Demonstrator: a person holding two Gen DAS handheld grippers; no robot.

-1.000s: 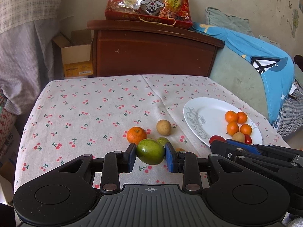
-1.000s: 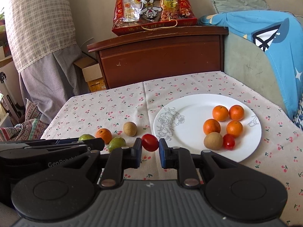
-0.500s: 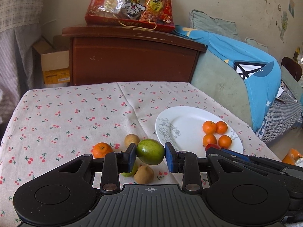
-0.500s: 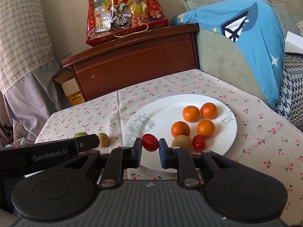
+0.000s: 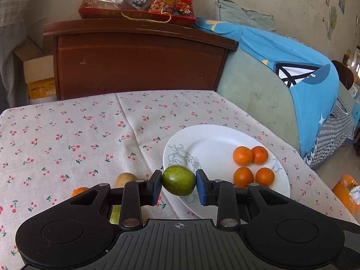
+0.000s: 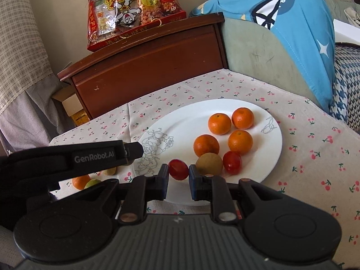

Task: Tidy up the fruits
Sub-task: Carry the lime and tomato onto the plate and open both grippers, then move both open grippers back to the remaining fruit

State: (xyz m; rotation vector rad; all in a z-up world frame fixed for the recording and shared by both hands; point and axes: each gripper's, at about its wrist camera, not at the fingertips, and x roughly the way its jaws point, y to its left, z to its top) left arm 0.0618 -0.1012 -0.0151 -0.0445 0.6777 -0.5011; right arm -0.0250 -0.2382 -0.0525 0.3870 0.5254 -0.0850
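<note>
Fruits ride in both grippers: the left gripper (image 5: 178, 185) has its jaws clamped on a green fruit (image 5: 178, 180) above the plate's (image 5: 209, 141) near-left rim, and the right gripper (image 6: 178, 177) pinches a small red fruit (image 6: 178, 169), probably a cherry tomato, over the plate's near edge. Beyond sit four oranges (image 6: 219, 123) on the plate. Loose fruit lies on the tabletop (image 5: 67, 130) beside its left edge.

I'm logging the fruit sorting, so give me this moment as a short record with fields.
left hand-held gripper: shut on green fruit
right hand-held gripper: shut on cherry tomato
plate: four oranges, one brown fruit, one tomato
cloth beside plate: orange, brown fruit and green fruit, each partly hidden
</note>
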